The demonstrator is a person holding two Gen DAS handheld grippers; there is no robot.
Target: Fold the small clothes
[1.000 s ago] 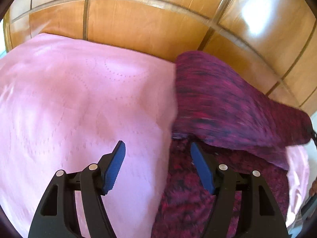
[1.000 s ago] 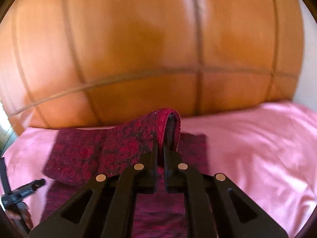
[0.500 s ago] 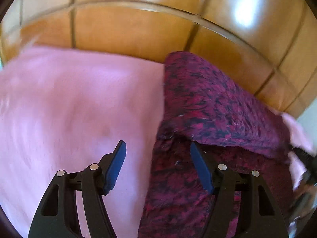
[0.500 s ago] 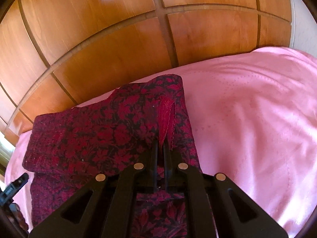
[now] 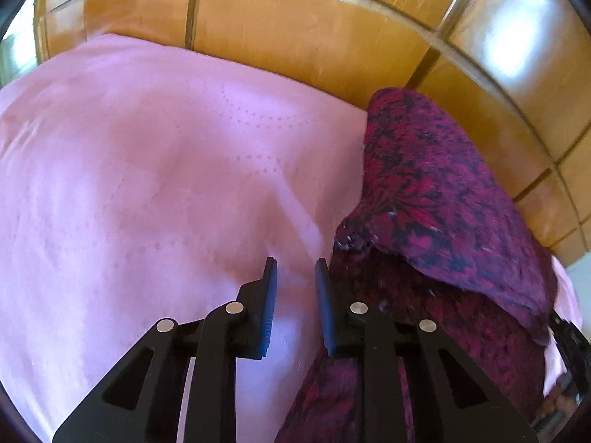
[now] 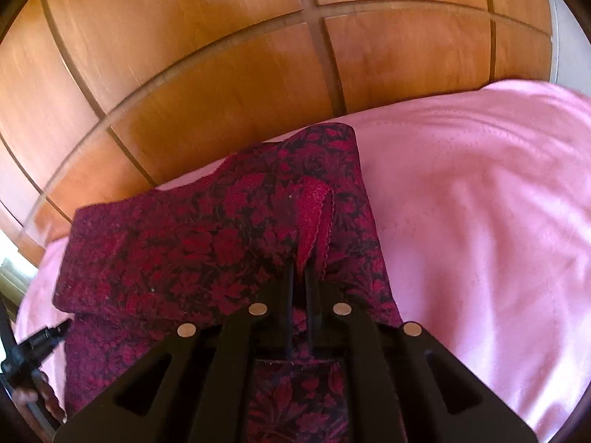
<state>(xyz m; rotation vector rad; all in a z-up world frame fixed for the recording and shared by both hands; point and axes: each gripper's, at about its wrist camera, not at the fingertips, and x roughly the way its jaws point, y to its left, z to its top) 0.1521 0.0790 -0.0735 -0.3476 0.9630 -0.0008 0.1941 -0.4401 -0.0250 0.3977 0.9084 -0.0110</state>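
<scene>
Right gripper (image 6: 300, 271), jaws pinched on garment (image 6: 207, 243) hem, lowered folded flap onto bed (image 6: 480, 221); left gripper (image 5: 295, 277) jaws just narrowed, empty.

Glossy wooden panels (image 5: 295, 33) behind pink bedspread (image 5: 147, 184); bright glare patches, perhaps window light.

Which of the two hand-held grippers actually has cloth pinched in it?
The right hand-held gripper: a fold of the dark red patterned garment is clamped in it. The left hand-held gripper has only pink bedcover showing between its fingers.
</scene>
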